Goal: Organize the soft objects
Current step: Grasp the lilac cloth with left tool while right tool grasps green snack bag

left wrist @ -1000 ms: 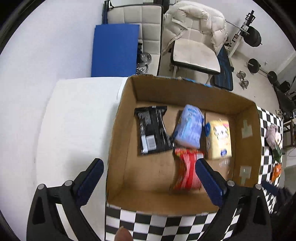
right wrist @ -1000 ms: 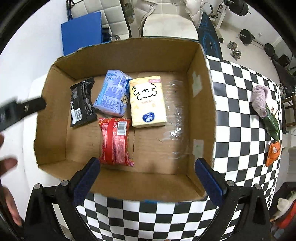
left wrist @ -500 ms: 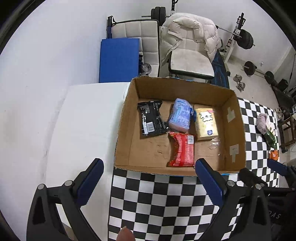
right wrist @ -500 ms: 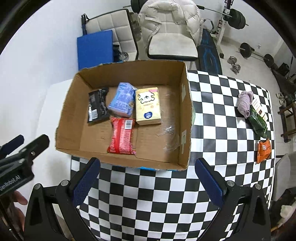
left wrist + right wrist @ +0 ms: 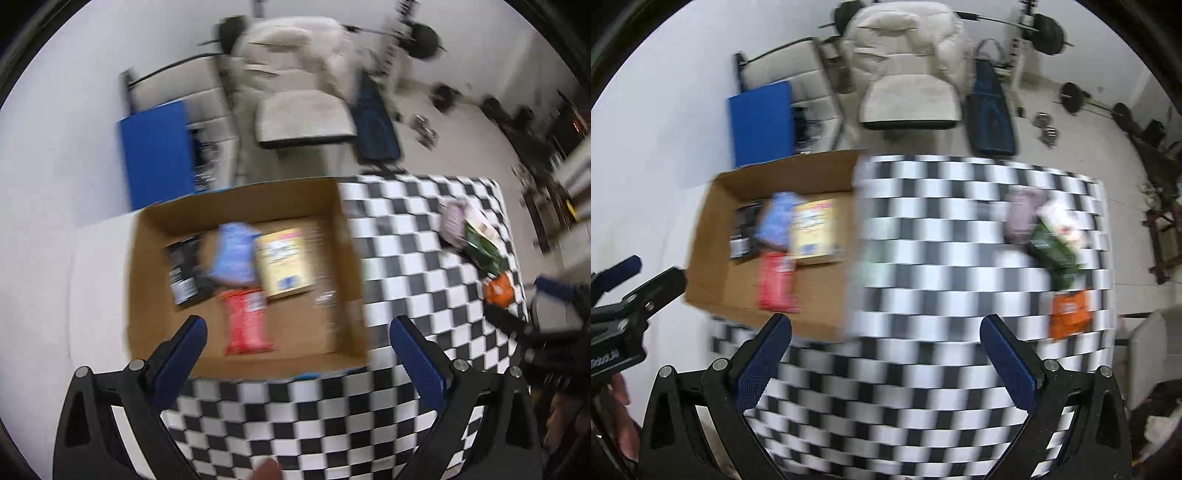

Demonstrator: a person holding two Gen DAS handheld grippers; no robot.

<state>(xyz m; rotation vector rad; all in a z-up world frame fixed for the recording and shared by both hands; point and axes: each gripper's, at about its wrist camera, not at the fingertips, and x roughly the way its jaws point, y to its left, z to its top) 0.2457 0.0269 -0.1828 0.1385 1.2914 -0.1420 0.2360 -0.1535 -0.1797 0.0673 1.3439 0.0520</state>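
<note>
A cardboard box (image 5: 343, 266) (image 5: 709, 229) on the checkered table holds a black packet (image 5: 184, 271), a blue pack (image 5: 236, 254), a yellow tissue pack (image 5: 286, 262) and a red packet (image 5: 245, 321). At the table's right side lie a pinkish soft item (image 5: 1021, 214), a green packet (image 5: 1052, 251) and an orange packet (image 5: 1071, 314). My left gripper (image 5: 295, 350) is open and empty, high above the box's near edge. My right gripper (image 5: 884, 350) is open and empty above the checkered cloth, right of the box. Both views are motion-blurred.
The checkered tablecloth (image 5: 942, 295) covers the table right of and in front of the box. A white surface (image 5: 99, 280) lies left of the box. Behind the table stand a blue panel (image 5: 155, 162), a chair with a white jacket (image 5: 908, 74) and weights (image 5: 1075, 99).
Both grippers have risen away from the box and swung right, so the box looks smaller and more of the checkered table and the right-side items shows. Both stay open.
</note>
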